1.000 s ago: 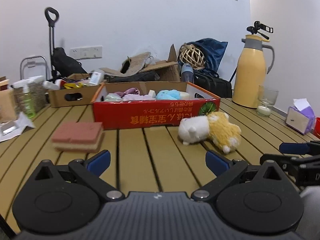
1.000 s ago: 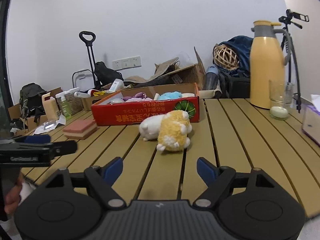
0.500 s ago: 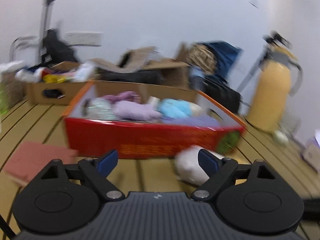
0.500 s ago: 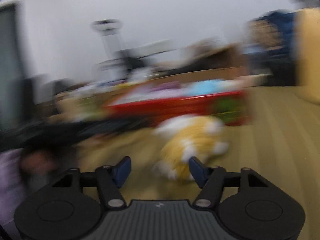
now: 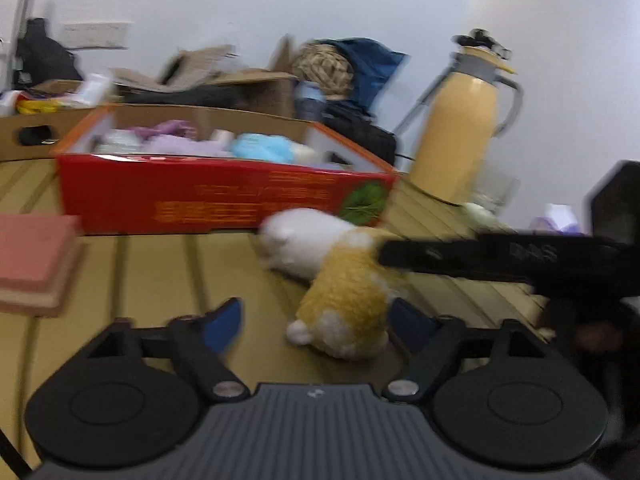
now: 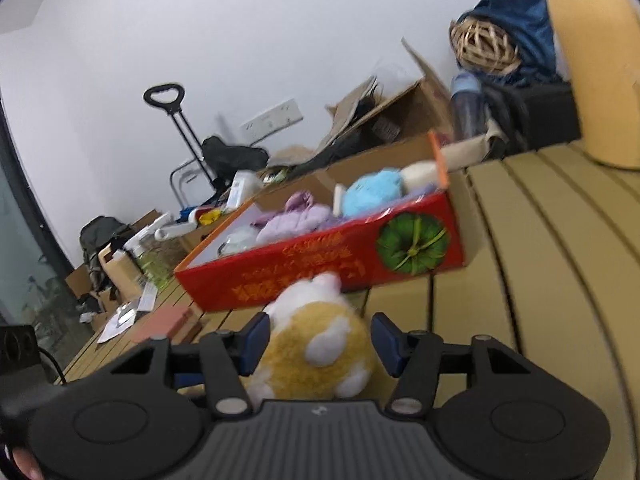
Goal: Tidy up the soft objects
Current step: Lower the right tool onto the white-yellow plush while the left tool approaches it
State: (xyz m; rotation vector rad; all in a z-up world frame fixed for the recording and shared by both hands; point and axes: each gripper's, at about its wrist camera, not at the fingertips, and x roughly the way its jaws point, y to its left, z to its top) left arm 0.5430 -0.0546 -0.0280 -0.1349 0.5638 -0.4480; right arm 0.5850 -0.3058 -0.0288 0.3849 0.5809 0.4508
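Note:
A yellow plush toy [image 6: 320, 354] lies on the slatted table with a white plush toy [image 5: 302, 240] against its far side. My right gripper [image 6: 320, 340] is closing, and both blue pads press the yellow plush toy's sides. In the left wrist view it enters from the right as a black bar [image 5: 480, 258]. My left gripper [image 5: 316, 320] is closing too. The yellow plush toy [image 5: 348, 304] sits between its fingers, near the right one, and the left pad is clear of it. Behind stands a red box [image 5: 224, 200] [image 6: 320, 256] holding purple and blue soft things.
A pink sponge block [image 5: 32, 256] [image 6: 164, 324] lies left of the box. A yellow thermos [image 5: 460, 132] [image 6: 592, 60], a glass [image 5: 496, 196] and a tissue box [image 5: 560, 220] stand at the right. Cardboard boxes and bags crowd the back.
Both grippers have moved forward onto the yellow plush toy and their jaws have narrowed. The right gripper's pads now sit on its sides, and the view has rolled.

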